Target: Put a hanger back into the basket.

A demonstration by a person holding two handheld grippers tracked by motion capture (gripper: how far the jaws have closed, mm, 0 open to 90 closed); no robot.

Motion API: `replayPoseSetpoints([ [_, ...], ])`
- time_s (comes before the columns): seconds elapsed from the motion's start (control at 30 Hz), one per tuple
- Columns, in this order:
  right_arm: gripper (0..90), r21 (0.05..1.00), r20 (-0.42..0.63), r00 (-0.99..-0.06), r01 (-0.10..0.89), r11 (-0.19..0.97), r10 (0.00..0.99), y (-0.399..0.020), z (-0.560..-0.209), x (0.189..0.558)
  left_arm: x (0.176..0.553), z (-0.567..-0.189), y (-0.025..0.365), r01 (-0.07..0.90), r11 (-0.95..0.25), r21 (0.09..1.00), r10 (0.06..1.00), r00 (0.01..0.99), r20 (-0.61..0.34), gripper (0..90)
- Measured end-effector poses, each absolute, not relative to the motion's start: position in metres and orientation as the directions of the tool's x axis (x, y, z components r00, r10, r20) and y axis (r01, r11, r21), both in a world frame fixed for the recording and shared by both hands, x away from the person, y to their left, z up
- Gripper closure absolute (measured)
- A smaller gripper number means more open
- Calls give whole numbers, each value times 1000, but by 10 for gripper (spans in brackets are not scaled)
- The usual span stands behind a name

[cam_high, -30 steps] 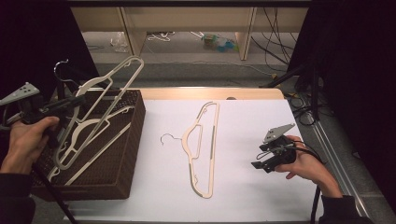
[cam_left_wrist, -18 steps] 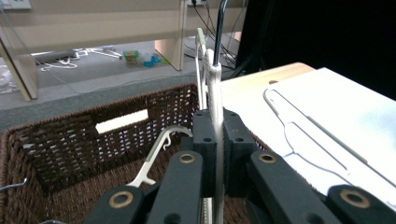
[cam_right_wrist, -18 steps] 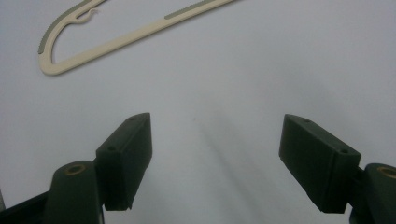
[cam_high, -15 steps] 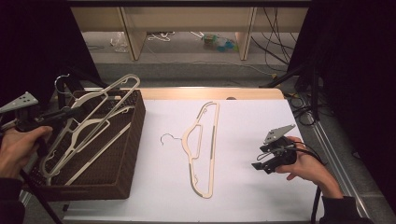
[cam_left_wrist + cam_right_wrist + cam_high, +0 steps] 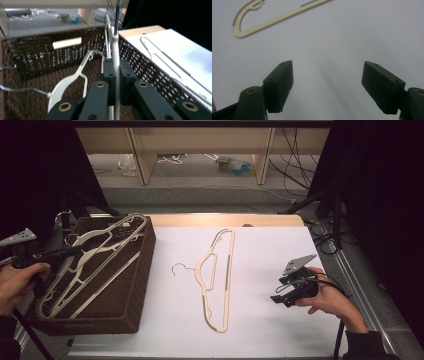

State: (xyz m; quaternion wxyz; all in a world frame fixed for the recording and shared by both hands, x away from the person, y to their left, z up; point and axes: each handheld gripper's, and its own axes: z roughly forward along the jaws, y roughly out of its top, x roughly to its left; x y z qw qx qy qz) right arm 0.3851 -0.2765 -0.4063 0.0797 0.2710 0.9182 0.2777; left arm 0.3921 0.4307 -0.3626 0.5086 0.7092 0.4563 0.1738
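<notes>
My left gripper (image 5: 77, 251) is shut on a cream plastic hanger (image 5: 102, 236) and holds it low over the brown wicker basket (image 5: 127, 315) at the table's left. In the left gripper view the black pads (image 5: 109, 75) pinch the hanger's thin edge (image 5: 115, 50), whose wire hook rises above. Another pale hanger (image 5: 71, 78) lies inside the basket. A third cream hanger (image 5: 217, 280) lies flat on the white table top, hook to the left. My right gripper (image 5: 279, 296) rests open near the table's right side, its jaws (image 5: 327, 85) wide apart over bare white surface.
The basket's far wall (image 5: 37, 50) has a slot handle. Cables and black stands (image 5: 335, 210) crowd the right of the table. A wooden strip (image 5: 225, 219) runs along the table's far edge, with shelving legs and litter on the floor beyond.
My left hand has carried the held hanger down and to the left, so it now sits lower in the basket. The right hand and the table hanger have stayed put.
</notes>
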Motion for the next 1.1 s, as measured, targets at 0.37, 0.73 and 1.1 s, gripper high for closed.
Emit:
replayPoseSetpoints([
  [0.37,260,539,4,-842,456,709,539,-276,-409,386,401,-388,431,574,-47,817,808,503,-307,855],
  [0.73,259,539,3,-839,459,706,544,-277,-408,385,408,-401,433,618,-35,786,850,432,-302,842],
  [1.1,257,545,-2,-836,459,701,549,-277,-410,384,403,-404,435,668,-18,744,937,271,-221,675],
])
